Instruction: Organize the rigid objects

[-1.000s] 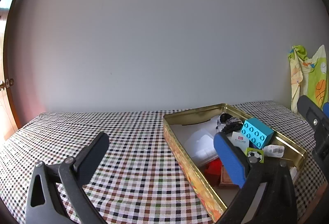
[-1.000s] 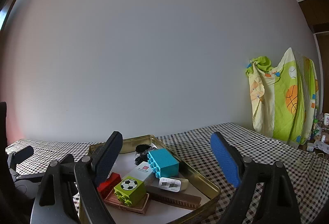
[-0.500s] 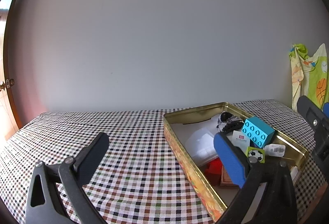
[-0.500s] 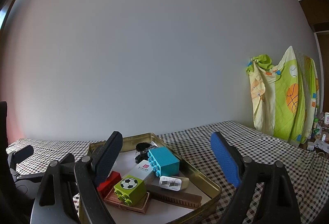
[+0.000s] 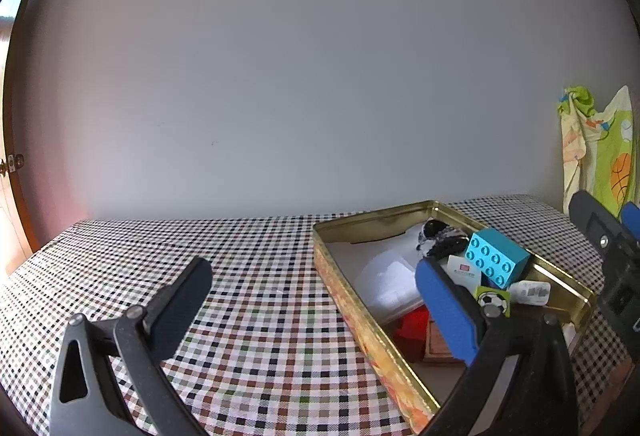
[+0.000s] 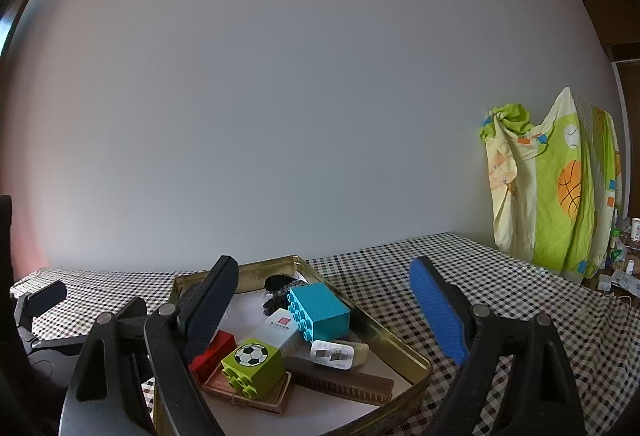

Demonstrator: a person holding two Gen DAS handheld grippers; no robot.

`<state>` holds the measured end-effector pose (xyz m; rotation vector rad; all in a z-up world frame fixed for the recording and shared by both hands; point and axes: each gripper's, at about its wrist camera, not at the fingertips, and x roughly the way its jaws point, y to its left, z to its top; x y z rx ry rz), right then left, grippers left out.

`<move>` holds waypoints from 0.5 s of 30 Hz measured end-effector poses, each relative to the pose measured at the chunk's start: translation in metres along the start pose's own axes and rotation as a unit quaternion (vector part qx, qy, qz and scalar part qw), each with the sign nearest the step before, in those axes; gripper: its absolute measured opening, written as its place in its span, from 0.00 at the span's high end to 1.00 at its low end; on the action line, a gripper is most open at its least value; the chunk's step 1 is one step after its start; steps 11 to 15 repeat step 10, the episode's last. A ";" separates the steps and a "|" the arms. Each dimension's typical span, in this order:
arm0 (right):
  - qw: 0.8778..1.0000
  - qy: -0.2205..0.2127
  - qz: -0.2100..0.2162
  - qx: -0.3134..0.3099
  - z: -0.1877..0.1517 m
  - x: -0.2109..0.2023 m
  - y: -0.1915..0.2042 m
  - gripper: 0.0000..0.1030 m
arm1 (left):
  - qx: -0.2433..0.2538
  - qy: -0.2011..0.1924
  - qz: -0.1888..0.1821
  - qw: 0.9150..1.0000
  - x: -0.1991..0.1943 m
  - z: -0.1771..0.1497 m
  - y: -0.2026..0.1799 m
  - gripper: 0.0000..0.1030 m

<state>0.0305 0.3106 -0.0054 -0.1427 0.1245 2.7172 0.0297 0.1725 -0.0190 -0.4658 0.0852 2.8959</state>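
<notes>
A gold tin tray (image 5: 352, 296) (image 6: 412, 356) rests on the checked tablecloth and holds several rigid things. Inside lie a turquoise brick (image 6: 320, 310) (image 5: 496, 262), a green football block (image 6: 254, 360) (image 5: 493, 301), a red brick (image 6: 212, 350) (image 5: 412, 328), a white box (image 6: 282, 330), a white plug (image 6: 336, 354), a brown brush (image 6: 344, 382) and a black-and-white knitted item (image 5: 438, 236). My left gripper (image 5: 308, 300) is open over the tray's left wall, holding nothing. My right gripper (image 6: 320, 296) is open above the tray, empty.
A checked cloth (image 5: 200, 248) covers the table up to a plain wall. A green and yellow blanket (image 6: 552, 188) hangs at the right. Small bottles and clutter (image 6: 624, 268) sit beyond the table's right edge. A wooden door edge (image 5: 12, 156) shows at far left.
</notes>
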 end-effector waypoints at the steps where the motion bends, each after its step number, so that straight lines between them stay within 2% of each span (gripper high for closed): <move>1: 1.000 0.000 0.000 0.000 0.000 0.000 0.000 0.13 | 0.000 0.000 0.000 1.000 0.000 0.000 0.000 0.00; 15: 1.000 0.004 0.000 0.000 0.000 0.001 0.000 0.13 | -0.001 0.006 0.002 1.000 0.001 0.000 0.004 0.00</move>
